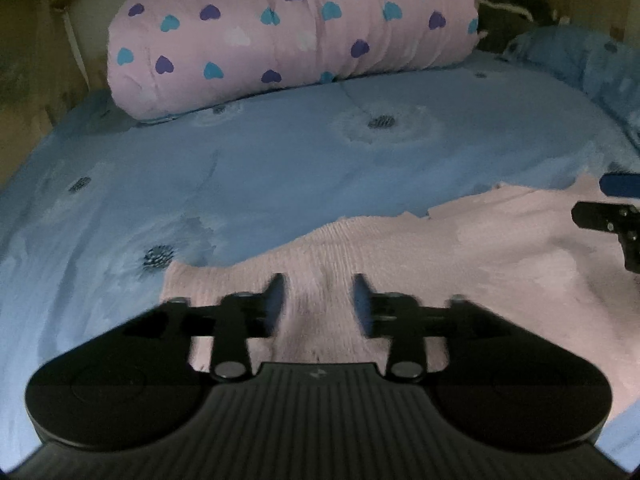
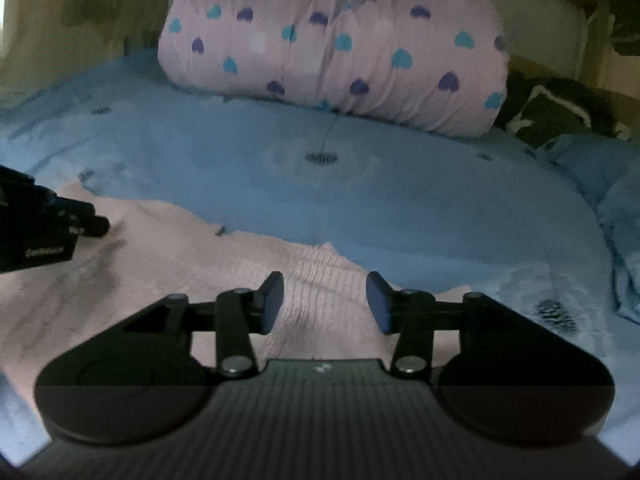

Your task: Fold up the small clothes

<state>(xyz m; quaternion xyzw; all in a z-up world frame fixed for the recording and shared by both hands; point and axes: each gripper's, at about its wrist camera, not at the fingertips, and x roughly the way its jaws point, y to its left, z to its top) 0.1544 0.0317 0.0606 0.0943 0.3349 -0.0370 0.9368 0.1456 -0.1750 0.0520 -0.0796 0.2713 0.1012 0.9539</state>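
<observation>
A pale pink ribbed knit garment (image 1: 460,248) lies spread on a bed covered by a light blue sheet printed with dark-centred flowers (image 1: 280,160), near the front edge of both wrist views. The black left gripper (image 1: 319,300) hovers over the garment's left portion with its fingers apart, nothing between them but the fabric below. The black right gripper (image 2: 325,302), its blue pads (image 2: 378,304) likewise parted and empty, hangs above the garment's right edge, where pink cloth meets the sheet. Each gripper shows at the side of the other's view. A rolled pink quilt with purple and turquoise hearts (image 2: 340,56) rests across the bed's far end, well apart from the garment.
</observation>
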